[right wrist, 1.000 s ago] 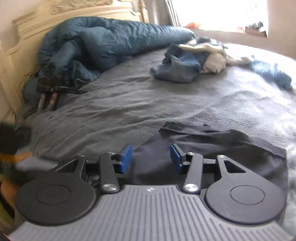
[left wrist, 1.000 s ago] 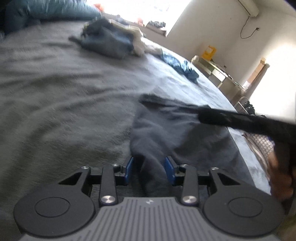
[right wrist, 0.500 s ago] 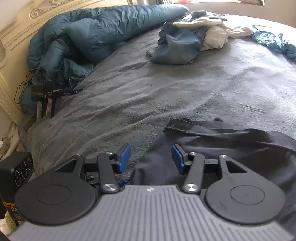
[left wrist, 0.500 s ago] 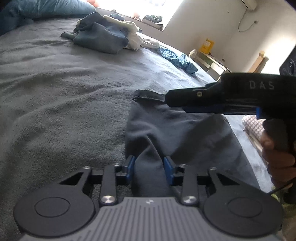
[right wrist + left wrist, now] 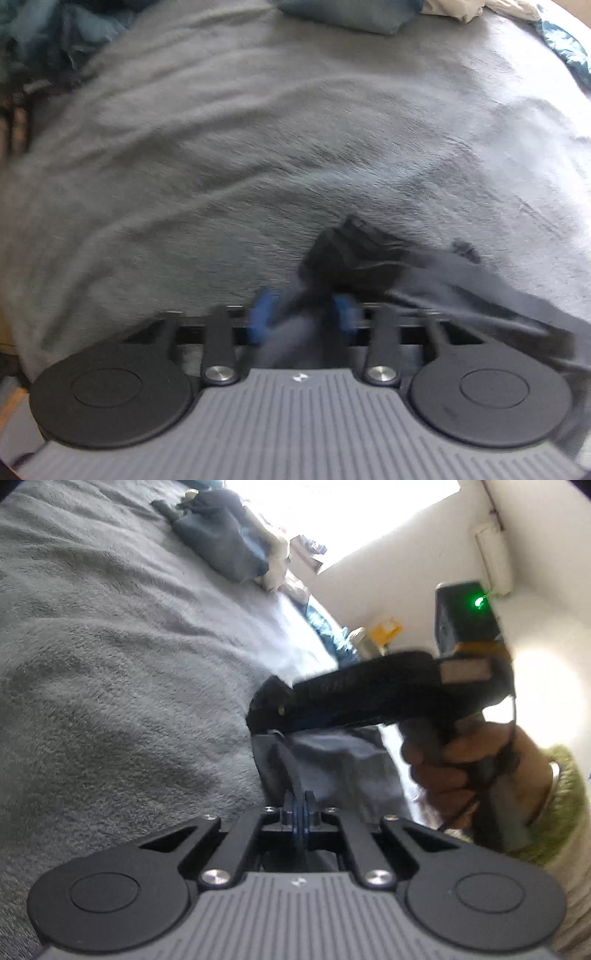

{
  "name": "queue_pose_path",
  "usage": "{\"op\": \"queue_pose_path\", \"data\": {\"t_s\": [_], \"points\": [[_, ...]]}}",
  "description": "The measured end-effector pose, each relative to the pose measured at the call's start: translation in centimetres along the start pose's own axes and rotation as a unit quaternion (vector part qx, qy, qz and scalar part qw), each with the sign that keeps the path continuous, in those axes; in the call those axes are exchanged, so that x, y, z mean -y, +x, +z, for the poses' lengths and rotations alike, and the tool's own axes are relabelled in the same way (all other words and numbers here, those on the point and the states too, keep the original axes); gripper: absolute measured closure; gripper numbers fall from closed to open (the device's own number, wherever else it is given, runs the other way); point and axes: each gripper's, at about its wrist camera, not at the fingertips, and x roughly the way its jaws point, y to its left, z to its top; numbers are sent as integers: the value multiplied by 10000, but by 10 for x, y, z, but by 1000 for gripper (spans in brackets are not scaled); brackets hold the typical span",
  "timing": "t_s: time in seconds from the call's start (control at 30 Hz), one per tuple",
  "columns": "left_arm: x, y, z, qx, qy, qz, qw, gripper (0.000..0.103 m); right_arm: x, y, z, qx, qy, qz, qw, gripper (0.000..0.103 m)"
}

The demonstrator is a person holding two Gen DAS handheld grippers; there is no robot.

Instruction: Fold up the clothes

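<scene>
You are pinching the dark grey cotton garment (image 5: 332, 764) lying on the grey fleece bed (image 5: 110, 664) in the pressed-together left tool (image 5: 300, 806), but the half-spread right tool (image 5: 303, 314) is risking dropping its bunched edge.

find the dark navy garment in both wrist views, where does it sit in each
Left wrist view: the dark navy cloth garment runs from lower centre, pinched in the shut left gripper, up to the right gripper seen from outside.
Right wrist view: it lies lower right, bunched between the blue pads of the right gripper.
Shared landmark: the pile of blue and white clothes far across the grey fleece blanket.
</scene>
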Motion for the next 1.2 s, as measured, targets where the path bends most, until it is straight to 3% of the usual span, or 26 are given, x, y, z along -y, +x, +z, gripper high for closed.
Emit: {"op": "queue_pose_path", "data": {"t_s": [0.03,0.07,0.27,0.5,0.73,0.83,0.9,1.03,1.1,1.2], "points": [[-1,-1,-1,22,-34,-55,10000,100,1,-5,-2,119,-22,-21,9999,98],[-2,-2,-2,42,-104,-133,9998,100,2,-13,-5,262,-3,-24,9997,100],[-15,2,3,-192,-667,-617,9957,100,-4,-66,-27,1077,-277,-429,9929,100],[-27,11,7,-548,-1018,-328,9928,100,-15,-26,-8,700,-275,-487,9960,100],[-30,13,8,-665,-1112,-228,9913,100,-4,4,5,863,400,202,9953,95],[-29,10,9,-670,-1084,-234,9916,96,21,10,6,977,1245,1004,9823,83],[-29,7,10,-663,-1058,-221,9919,91,40,2,-3,1112,1776,1411,9676,83],[-20,-12,16,-392,-775,54,9962,70,70,-59,-58,1787,1987,1478,9522,82],[-9,-23,17,-157,-455,340,9983,64,84,-89,-86,2121,2089,1509,9427,81],[15,-34,16,149,192,636,9977,64,106,-135,-127,2617,2237,1551,9260,79]]}}
